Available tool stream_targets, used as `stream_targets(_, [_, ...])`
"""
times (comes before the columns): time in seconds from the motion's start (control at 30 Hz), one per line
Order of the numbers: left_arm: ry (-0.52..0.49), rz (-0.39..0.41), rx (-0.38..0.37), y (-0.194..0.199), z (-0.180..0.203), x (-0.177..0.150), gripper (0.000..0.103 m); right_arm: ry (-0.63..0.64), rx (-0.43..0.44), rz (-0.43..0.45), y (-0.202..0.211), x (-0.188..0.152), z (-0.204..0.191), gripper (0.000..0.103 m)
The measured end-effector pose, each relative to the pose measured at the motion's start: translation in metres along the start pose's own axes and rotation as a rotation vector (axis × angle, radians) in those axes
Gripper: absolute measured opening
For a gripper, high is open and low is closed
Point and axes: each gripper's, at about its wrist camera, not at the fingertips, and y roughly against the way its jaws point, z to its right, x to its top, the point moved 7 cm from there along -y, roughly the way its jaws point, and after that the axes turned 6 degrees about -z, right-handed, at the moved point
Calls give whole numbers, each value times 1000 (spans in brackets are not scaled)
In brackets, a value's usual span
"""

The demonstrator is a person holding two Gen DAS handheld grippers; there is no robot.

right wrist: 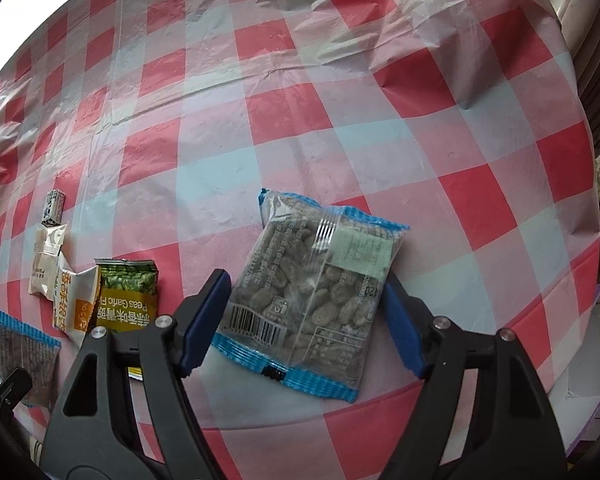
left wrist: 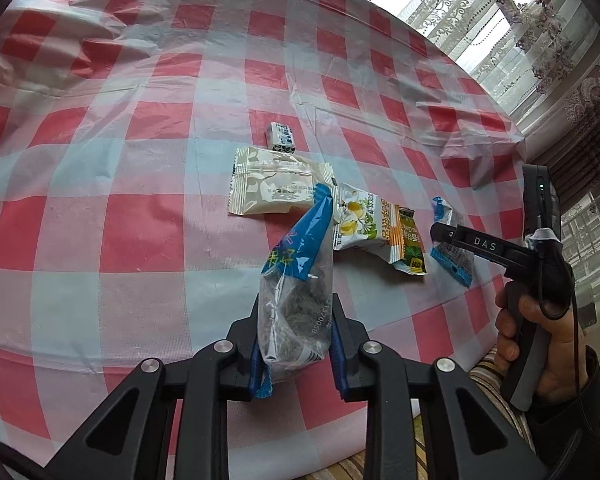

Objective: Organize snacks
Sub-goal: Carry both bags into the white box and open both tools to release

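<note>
Nearest, the left gripper (left wrist: 296,344) pinches a blue-edged clear snack packet (left wrist: 300,280), lifted above the red-checked tablecloth (left wrist: 140,160). The right gripper (right wrist: 304,320) is spread, straddling a flat packet of beans (right wrist: 316,284). Beyond lie a green pea packet (right wrist: 130,296), cream packet (left wrist: 272,188) and small wrapped candy (left wrist: 281,138).

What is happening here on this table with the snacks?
A person is sorting snack packets on a checked tablecloth with two hand-held tools. The left tool is shut on a clear blue-edged packet and holds it above the cloth. The right tool is open around a similar packet of beans lying flat. Four more packets lie in a row, among them a green pea packet.
</note>
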Motion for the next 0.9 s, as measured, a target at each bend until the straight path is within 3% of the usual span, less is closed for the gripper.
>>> stream_targets(0.17, [7, 9, 5, 6, 4, -2, 24, 27, 37, 5, 11, -11, 6, 66])
stream_targets(0.57, [-59, 11, 0, 12, 55, -11, 24, 6, 171, 35, 48, -46, 32, 64])
stream_targets(0.9, [-157, -10, -24, 7, 120, -19, 24, -36, 153, 91, 78, -73, 85, 64])
